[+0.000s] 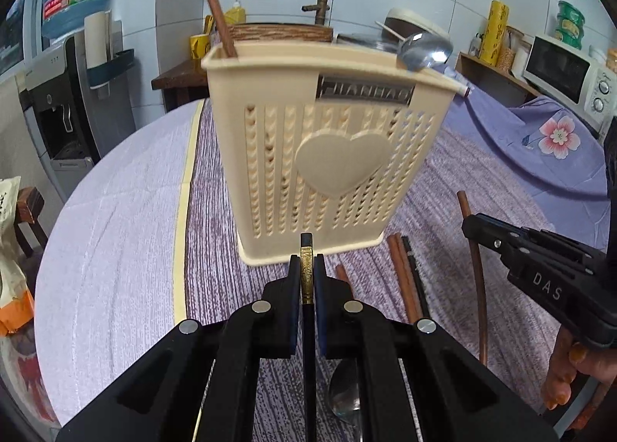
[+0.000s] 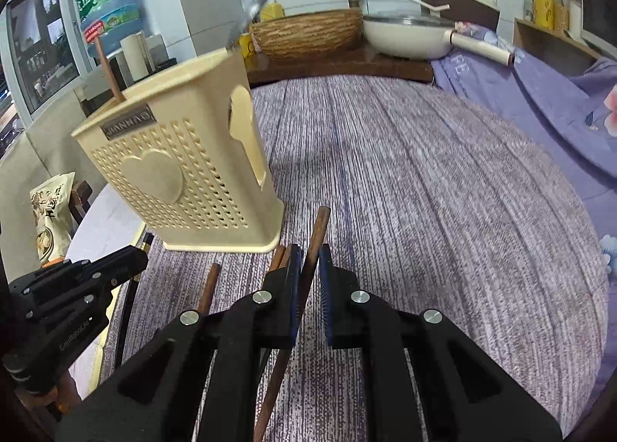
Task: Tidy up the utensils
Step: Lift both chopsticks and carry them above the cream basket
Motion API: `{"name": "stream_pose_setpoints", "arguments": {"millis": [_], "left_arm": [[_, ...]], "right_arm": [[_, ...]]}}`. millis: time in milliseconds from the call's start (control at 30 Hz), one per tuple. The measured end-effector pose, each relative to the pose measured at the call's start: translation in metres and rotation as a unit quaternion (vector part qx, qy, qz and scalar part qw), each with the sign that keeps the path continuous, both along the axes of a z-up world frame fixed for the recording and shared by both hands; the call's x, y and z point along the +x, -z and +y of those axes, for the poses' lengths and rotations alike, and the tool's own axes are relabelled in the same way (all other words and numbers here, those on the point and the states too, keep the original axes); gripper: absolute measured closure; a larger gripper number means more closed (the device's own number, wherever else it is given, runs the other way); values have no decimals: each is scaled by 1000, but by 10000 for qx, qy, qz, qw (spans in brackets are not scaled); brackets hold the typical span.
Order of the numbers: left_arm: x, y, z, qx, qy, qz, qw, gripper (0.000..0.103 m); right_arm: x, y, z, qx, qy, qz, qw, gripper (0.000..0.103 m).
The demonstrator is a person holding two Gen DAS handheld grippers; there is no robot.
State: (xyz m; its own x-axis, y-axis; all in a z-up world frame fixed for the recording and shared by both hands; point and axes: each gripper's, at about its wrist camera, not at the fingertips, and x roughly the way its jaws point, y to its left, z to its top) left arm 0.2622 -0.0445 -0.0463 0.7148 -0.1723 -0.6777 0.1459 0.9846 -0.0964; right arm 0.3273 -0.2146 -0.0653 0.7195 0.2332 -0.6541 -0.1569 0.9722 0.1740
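A cream utensil holder [image 1: 327, 149] with a heart on its front stands on the purple table mat; it also shows in the right wrist view [image 2: 181, 176]. A brown chopstick [image 1: 216, 6] and a metal spoon [image 1: 424, 50] stick out of it. My left gripper [image 1: 307, 280] is shut on a black chopstick with a gold band [image 1: 306, 272], just in front of the holder. My right gripper [image 2: 308, 272] is shut on a brown chopstick [image 2: 314, 245], right of the holder's base. More chopsticks [image 1: 405, 280] and a spoon [image 1: 343, 399] lie on the mat.
A woven basket [image 2: 304, 33], a white pan [image 2: 408, 37] and a tap stand on the counter behind the table. A microwave [image 1: 567, 71] is at the right. A water dispenser [image 1: 65, 95] stands at the left. A snack bag [image 2: 54, 210] sits left of the table.
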Motion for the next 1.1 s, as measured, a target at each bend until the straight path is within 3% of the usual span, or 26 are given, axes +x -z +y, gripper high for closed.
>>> {"name": "stream_pose_setpoints", "arguments": {"millis": [433, 1100], "left_arm": [[-19, -56, 1, -208, 96, -667, 9975, 96], [-42, -105, 17, -264, 30, -1292, 9913, 96]], "right_arm": [[-47, -66, -6, -102, -197, -1058, 9941, 94], [-90, -128, -21, 81, -524, -1742, 9833, 96]]}}
